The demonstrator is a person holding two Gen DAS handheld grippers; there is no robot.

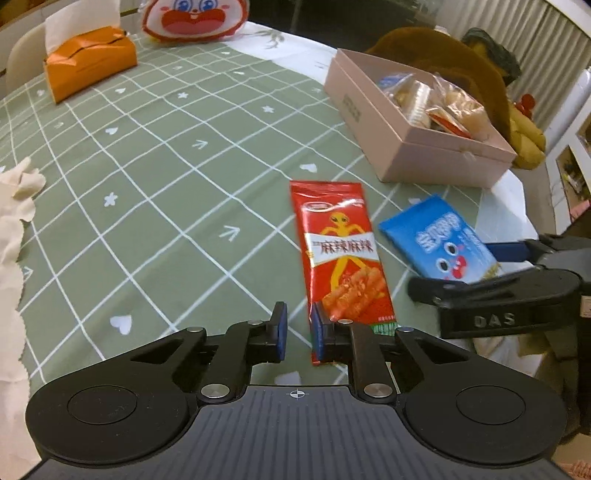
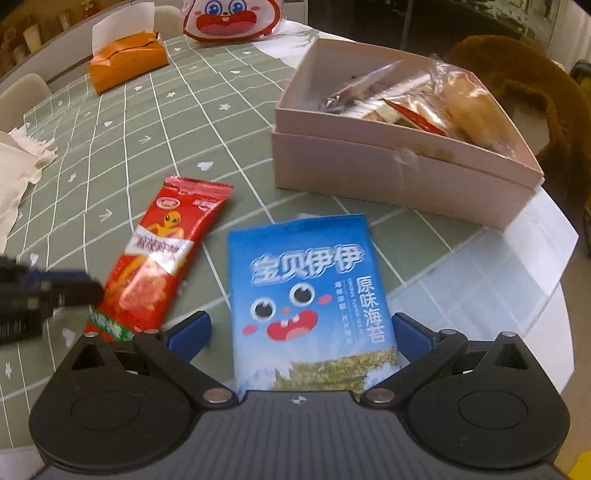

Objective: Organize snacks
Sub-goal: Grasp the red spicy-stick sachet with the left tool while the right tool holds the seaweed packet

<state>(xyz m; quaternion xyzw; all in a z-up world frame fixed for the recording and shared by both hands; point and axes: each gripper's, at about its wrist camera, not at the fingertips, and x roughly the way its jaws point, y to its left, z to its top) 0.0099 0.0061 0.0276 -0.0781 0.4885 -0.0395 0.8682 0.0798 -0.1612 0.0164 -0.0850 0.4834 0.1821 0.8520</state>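
The left tongs (image 1: 298, 328) are seen parted, their blue pads set low over the counter (image 1: 159, 192), with the right pad (image 1: 317, 334) lying at the near left edge of the red snack packet (image 1: 341, 254); nothing is gripped between them. The right tongs (image 2: 300, 332) are spread wide, one blue pad (image 2: 192, 330) on each side of the near end of the blue seaweed packet (image 2: 310, 299), and no contact with the packet can be made out.

The blue seaweed packet is taken as landmark. It is laid flat on the green checked cloth, and the red snack packet is found just beside it on the left, flat, its far end angled away. Beyond the blue packet, a little to the right, the pink box (image 2: 402, 177) is stood on the counter, open, with several clear-wrapped snacks (image 2: 417, 99) held inside. Behind the box a brown plush toy (image 2: 524, 74) is seen. Well apart from the blue packet, at the far left, an orange tissue box (image 2: 127, 61) is placed, and a red-and-white cartoon cushion (image 2: 231, 20) is set at the far edge. Crumpled white paper (image 2: 22, 162) is left at the counter's left edge.
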